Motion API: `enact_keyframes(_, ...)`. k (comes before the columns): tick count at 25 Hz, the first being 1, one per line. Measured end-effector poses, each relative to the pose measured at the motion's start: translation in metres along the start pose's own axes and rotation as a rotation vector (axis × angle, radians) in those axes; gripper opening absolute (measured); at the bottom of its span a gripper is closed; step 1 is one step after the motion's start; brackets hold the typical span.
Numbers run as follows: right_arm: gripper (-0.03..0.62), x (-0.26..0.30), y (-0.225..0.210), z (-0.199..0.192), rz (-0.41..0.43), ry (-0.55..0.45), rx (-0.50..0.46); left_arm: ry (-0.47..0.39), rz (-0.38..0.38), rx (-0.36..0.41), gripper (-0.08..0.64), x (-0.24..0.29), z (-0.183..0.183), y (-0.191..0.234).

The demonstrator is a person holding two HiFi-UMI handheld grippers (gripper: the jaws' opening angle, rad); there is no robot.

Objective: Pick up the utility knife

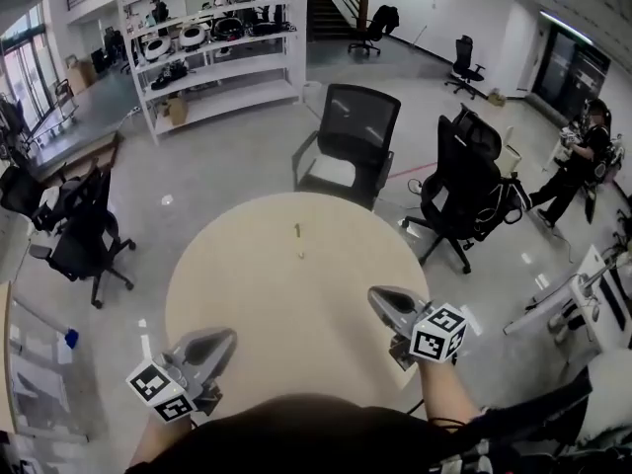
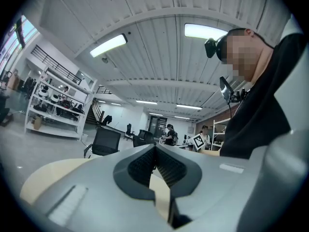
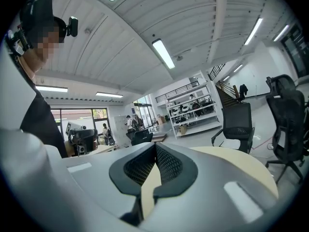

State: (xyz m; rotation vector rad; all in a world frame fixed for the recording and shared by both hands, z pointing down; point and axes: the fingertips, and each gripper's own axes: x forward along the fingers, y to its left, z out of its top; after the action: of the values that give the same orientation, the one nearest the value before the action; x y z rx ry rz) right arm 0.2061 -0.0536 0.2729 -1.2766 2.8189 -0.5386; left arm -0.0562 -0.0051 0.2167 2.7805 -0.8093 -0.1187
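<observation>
Knife near table ctr: 1 o'clock from left gripper, 11 o'clock from right gripper. Both shut tight, empty. Prob. light, stiff, slim; grip across handle mid-length.

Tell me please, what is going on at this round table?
A person at the round table holds a claw in each hand. The left claw and the right claw are both shut and empty, near the person's edge of the table. A small object, probably the utility knife, lies near the table's middle, apart from both claws. Nothing is picked up yet.
</observation>
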Motion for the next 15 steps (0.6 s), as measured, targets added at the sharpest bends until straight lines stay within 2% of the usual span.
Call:
enact_keyframes(8, 0.015, 0.021, 0.023, 0.017, -0.036, 0.004, -0.064, -0.045, -0.038, 0.009, -0.003, -0.013, 0.011, 0.034)
enact_keyframes(15, 0.015, 0.039, 0.022, 0.021, -0.021, 0.055, -0.125, -0.056, 0.001, -0.005, -0.003, -0.016, 0.007, 0.053)
